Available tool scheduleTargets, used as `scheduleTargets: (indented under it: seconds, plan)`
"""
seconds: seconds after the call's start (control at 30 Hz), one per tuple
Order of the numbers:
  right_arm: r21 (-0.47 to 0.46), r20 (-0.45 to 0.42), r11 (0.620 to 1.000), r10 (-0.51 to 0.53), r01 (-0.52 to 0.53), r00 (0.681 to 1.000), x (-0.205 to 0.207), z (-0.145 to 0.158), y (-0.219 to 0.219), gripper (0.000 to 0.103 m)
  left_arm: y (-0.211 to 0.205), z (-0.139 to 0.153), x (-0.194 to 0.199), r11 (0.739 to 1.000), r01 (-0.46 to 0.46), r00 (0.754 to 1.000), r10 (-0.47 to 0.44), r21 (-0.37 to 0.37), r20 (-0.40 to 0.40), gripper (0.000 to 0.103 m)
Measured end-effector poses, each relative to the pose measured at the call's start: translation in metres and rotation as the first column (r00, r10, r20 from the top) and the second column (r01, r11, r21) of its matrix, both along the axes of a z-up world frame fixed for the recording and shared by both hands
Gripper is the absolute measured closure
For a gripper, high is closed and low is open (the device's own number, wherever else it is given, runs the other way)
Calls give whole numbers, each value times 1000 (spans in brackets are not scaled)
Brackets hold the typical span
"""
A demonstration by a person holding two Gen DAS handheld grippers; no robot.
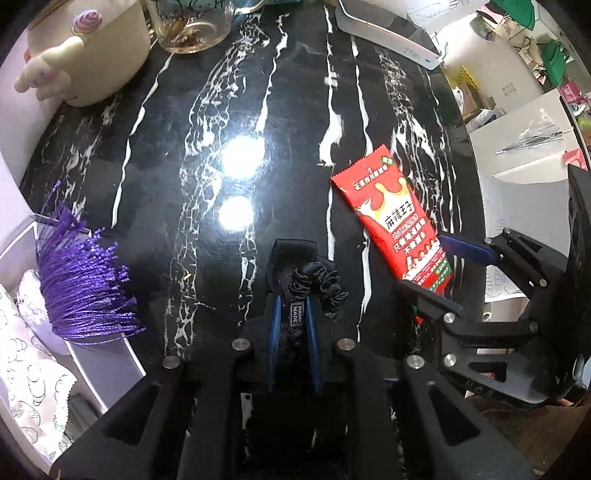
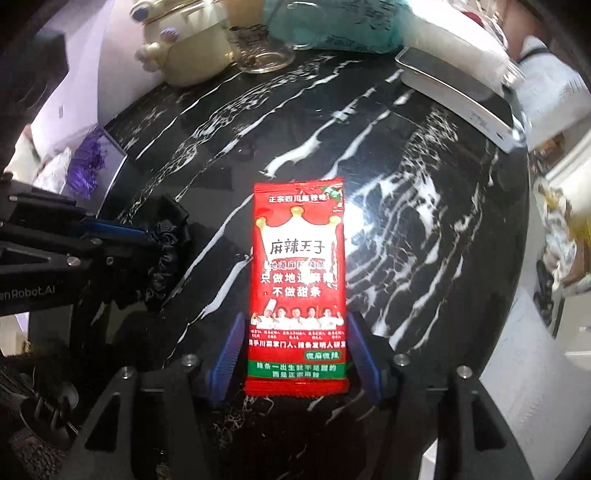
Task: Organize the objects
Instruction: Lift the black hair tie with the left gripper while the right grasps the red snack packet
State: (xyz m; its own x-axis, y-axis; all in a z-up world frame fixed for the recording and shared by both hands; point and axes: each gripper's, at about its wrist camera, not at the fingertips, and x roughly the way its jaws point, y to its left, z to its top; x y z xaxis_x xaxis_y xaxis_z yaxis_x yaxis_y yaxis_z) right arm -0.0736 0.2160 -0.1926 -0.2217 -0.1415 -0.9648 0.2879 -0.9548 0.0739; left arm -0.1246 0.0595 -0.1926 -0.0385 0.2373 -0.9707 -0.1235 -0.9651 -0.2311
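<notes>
A black fabric scrunchie [image 1: 317, 280] with a small "hand made" label is pinched in my left gripper [image 1: 291, 306], which is shut on it just above the black marble table [image 1: 166, 147]. The scrunchie [image 2: 166, 251] and left gripper [image 2: 144, 236] also show at the left of the right wrist view. A red snack packet [image 2: 299, 258] lies flat on the table. Its lower end sits between the blue pads [image 2: 227, 350] of my right gripper [image 2: 295, 332], which straddle it without squeezing. From the left wrist view the packet [image 1: 395, 214] and right gripper [image 1: 419, 260] sit at the right.
A cream pot with a toy figure [image 1: 92, 55], a glass jar [image 1: 192, 26] and a flat white device [image 1: 388, 33] line the table's far edge. A purple tassel [image 1: 81, 291] hangs over a grey tray [image 1: 103, 362] at the left. The table's rim curves close on the right.
</notes>
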Motion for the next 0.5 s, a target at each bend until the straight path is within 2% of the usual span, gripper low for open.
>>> scheduleTargets:
  seconds: [0.23, 0.27, 0.3, 0.43, 0.5]
  plan:
    - [-6, 11, 1000, -15, 15, 1000, -19, -1, -3, 41, -7, -7, 0, 1000, -21, 1000, 21, 9, 22, 90]
    - [-5, 20, 1000, -18, 18, 1000, -20, -1, -4, 43, -7, -8, 0, 1000, -20, 1000, 20, 10, 23, 90]
    - [-1, 23, 1000, -21, 21, 1000, -21, 0, -3, 49, -7, -8, 0, 1000, -20, 1000, 20, 10, 23, 90]
    - [10, 10, 1000, -27, 27, 1000, -20, 0, -2, 56, -7, -7, 1, 1000, -21, 1000, 20, 9, 21, 90]
    - [-21, 2, 999, -35, 35, 999, -18, 2, 1, 61, -5, -8, 2, 1000, -18, 999, 18, 6, 28, 90]
